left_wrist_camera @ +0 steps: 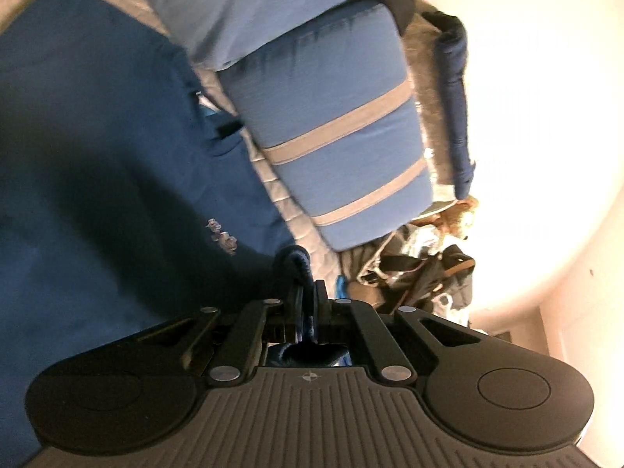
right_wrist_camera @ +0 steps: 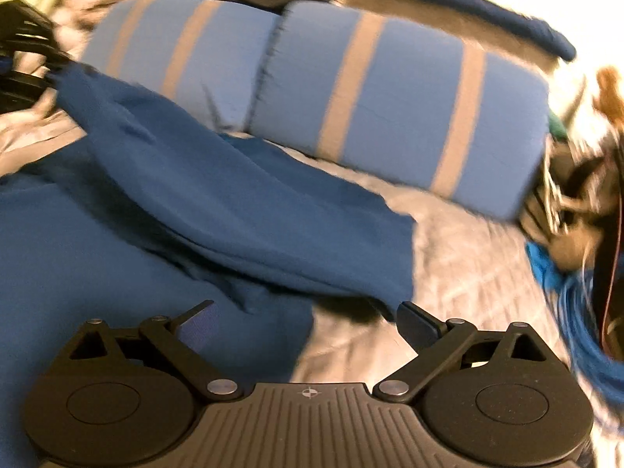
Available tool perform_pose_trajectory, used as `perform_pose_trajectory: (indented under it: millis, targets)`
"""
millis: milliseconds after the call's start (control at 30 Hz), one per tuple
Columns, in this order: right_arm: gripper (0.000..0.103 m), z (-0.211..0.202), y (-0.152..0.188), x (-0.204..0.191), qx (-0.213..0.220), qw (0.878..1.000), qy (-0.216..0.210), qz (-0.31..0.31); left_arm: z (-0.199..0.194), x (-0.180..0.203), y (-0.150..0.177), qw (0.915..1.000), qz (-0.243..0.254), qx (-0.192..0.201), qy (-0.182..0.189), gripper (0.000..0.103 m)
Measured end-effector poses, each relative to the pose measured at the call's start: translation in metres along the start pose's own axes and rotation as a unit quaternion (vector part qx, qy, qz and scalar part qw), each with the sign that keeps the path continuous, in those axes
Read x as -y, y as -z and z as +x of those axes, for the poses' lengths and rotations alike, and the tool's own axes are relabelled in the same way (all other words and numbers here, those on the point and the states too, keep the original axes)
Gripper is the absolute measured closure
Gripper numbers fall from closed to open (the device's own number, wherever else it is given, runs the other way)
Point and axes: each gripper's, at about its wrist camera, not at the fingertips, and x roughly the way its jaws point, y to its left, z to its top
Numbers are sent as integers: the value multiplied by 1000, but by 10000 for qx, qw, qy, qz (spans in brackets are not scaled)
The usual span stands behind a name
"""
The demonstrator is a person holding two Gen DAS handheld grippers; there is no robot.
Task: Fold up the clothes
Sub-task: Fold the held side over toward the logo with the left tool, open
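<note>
A bed (right_wrist_camera: 448,273) covered in a grey quilted spread carries everything here. Two blue pillows (right_wrist_camera: 397,105) with tan stripes lie side by side on it, and a dark blue garment (right_wrist_camera: 202,195) is spread over the quilt in front of them. Jumbled clothes and cords (right_wrist_camera: 565,202) crowd the bed's right edge.
</note>
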Motion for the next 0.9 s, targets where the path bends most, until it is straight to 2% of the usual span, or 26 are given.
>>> perform_pose_trajectory:
  millis: [133, 300, 500, 767, 900]
  targets:
    - [19, 23, 3, 22, -172, 9980, 146, 598, -9, 15, -7, 9997, 98, 100, 201, 99]
    - [23, 44, 7, 36, -237, 9939, 57, 1072, -26, 20, -16, 9992, 109, 255, 283, 99]
    - [25, 55, -1, 25, -132, 9962, -77, 859, -45, 22, -28, 9982, -8, 460, 376, 99]
    - [28, 73, -6, 17, -104, 9981, 266, 544, -73, 31, -44, 9960, 100, 725, 503, 99]
    - [34, 77, -8, 15, -92, 9987, 341, 371, -88, 28, -51, 9951, 100, 852, 494, 99]
